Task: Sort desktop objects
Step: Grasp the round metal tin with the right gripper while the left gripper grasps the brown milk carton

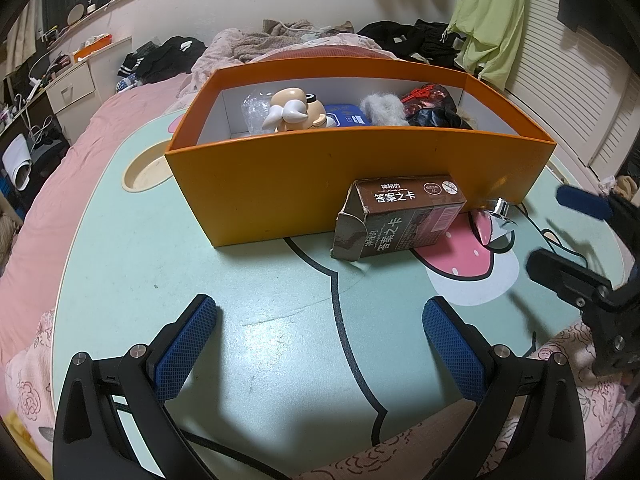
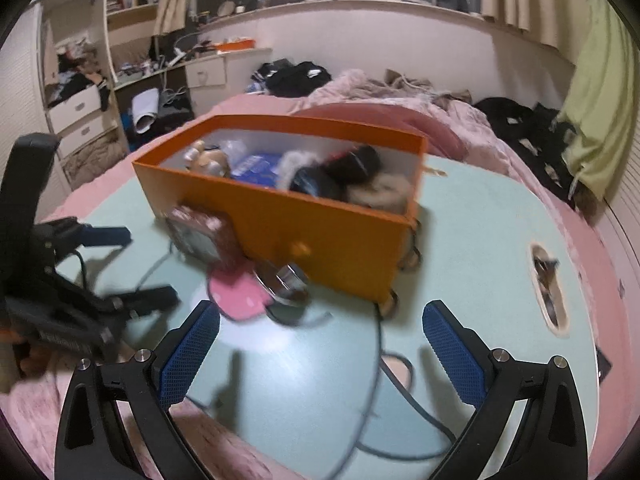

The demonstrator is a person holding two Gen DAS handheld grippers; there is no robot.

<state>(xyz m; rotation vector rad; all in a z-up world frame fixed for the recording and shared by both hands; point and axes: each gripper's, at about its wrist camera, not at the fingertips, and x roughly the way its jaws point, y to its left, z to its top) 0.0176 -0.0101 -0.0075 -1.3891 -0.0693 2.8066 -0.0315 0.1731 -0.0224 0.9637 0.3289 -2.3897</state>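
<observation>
An orange box (image 1: 280, 184) stands on the mint-green lap table (image 1: 160, 264); it holds a doll figure (image 1: 294, 110), a blue tin (image 1: 346, 114), grey fur and dark items. A brown card box (image 1: 396, 218) lies on the table against the orange box's front. A small shiny metal object (image 1: 498, 210) lies just right of it. My left gripper (image 1: 320, 340) is open and empty, low over the table. My right gripper (image 2: 320, 344) is open and empty; the metal object (image 2: 288, 282) lies just beyond it, and the card box (image 2: 202, 234) appears blurred.
The table rests on a pink bed (image 1: 52, 200) with clothes piled at the back. A cup hole (image 1: 144, 170) is at the table's left, a slot (image 2: 548, 288) at its right. The other gripper shows in each view: right gripper (image 1: 576, 240), left gripper (image 2: 80, 272).
</observation>
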